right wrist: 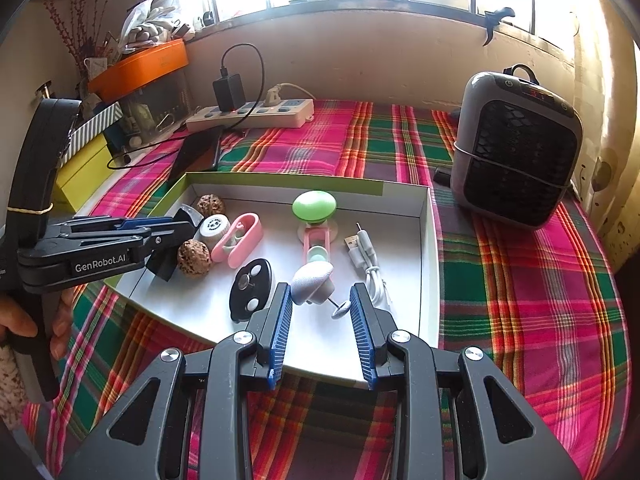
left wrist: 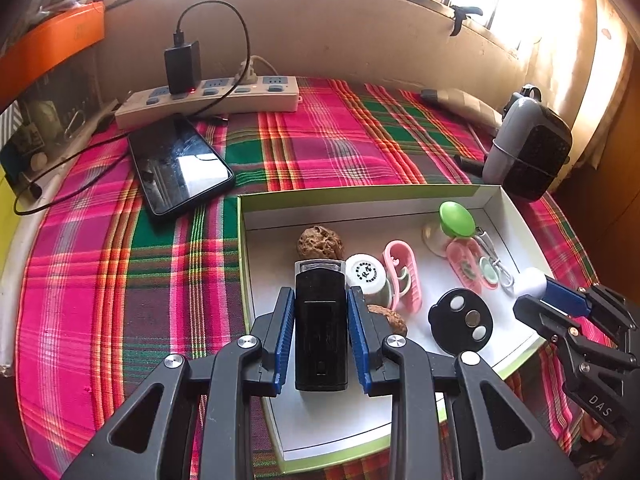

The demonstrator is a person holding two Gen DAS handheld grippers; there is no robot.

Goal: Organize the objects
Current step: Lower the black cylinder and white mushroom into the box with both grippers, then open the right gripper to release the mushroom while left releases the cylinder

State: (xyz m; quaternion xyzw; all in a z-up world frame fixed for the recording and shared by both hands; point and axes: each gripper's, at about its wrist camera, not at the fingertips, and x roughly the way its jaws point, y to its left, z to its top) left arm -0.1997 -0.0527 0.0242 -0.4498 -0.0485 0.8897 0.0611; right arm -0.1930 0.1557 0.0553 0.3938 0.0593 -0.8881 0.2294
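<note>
Left tongs (left wrist: 320, 320): closed on a black rectangular device (left wrist: 320, 336) with a silvery end cap, held low over the near left part of the white box (left wrist: 256, 264).
Right tongs (right wrist: 320, 320): spread wide and gripping nothing; a small grey-white mushroom-shaped gadget (right wrist: 313, 282) with a thin metal pin sits between the blue pads, against the left pad, clear of the right.
Step in hand: it looks like the black device is being placed into the box, or lifted out; I cannot tell which.
Doing it well: keep the device level, lower it onto bare box floor, and steer clear of the white-capped bottle (left wrist: 366, 276) and the walnut (left wrist: 390, 318) just beside the right pad before letting go.
Right-side move: if the gadget is next, centre the pads on its body, not on the pin.
Count in the box: two walnuts, two pink clips, one green-topped suction holder (right wrist: 314, 204), one black disc (right wrist: 252, 288) with three round buttons, one white-capped bottle, one coiled white cable (right wrist: 366, 258), one grey-white gadget.
Around the box: plaid-covered worktop (right wrist: 520, 280), one dark phone (left wrist: 180, 168), one power strip (left wrist: 208, 100) with a black charger (left wrist: 182, 66), one grey fan heater (right wrist: 516, 148).
</note>
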